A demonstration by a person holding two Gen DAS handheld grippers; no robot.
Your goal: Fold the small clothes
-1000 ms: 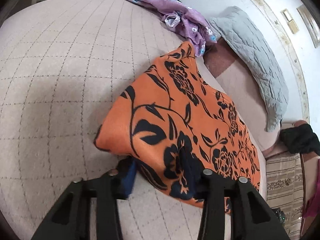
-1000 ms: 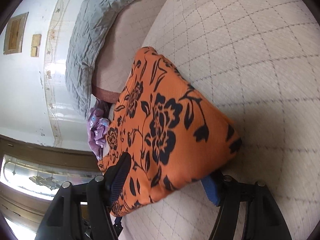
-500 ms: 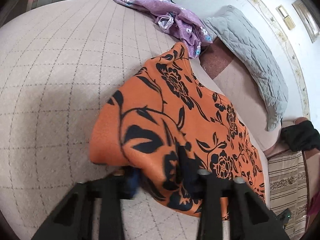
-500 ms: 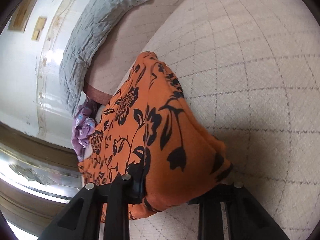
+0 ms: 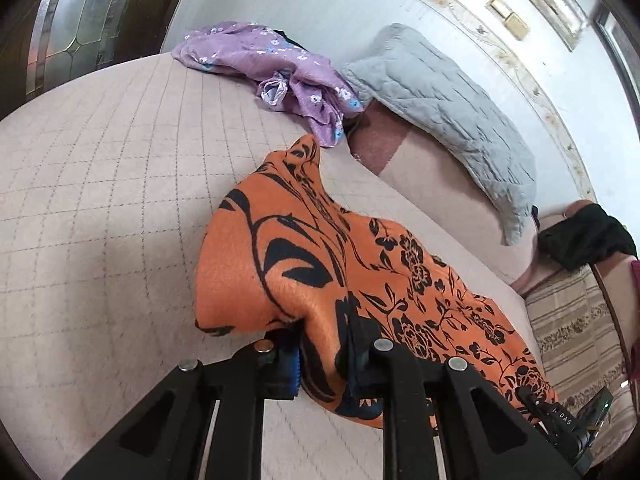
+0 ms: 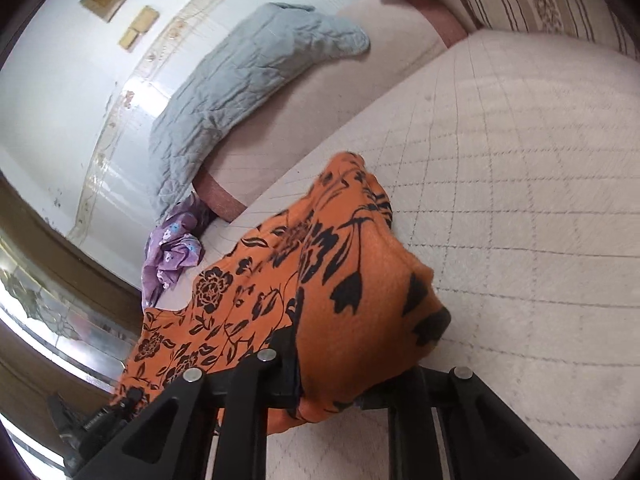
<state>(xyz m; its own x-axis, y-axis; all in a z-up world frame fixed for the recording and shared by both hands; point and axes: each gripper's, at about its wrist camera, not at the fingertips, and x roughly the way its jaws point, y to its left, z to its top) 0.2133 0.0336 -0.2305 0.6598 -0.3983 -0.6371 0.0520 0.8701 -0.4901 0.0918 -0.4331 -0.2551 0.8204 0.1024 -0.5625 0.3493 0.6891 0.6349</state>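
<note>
Quilted bed [image 5: 100,200], left gripper [image 5: 324,354] and right gripper [image 6: 332,376] jaws clamped on orange floral garment [image 5: 304,248]

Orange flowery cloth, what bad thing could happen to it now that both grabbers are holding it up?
The left gripper pinches only a bunched edge of the orange cloth, so that edge might slip out. The right gripper holds another corner; uneven pulling could leave the fold crooked. The cloth's far end lies close to the purple garment and could snag it.
</note>
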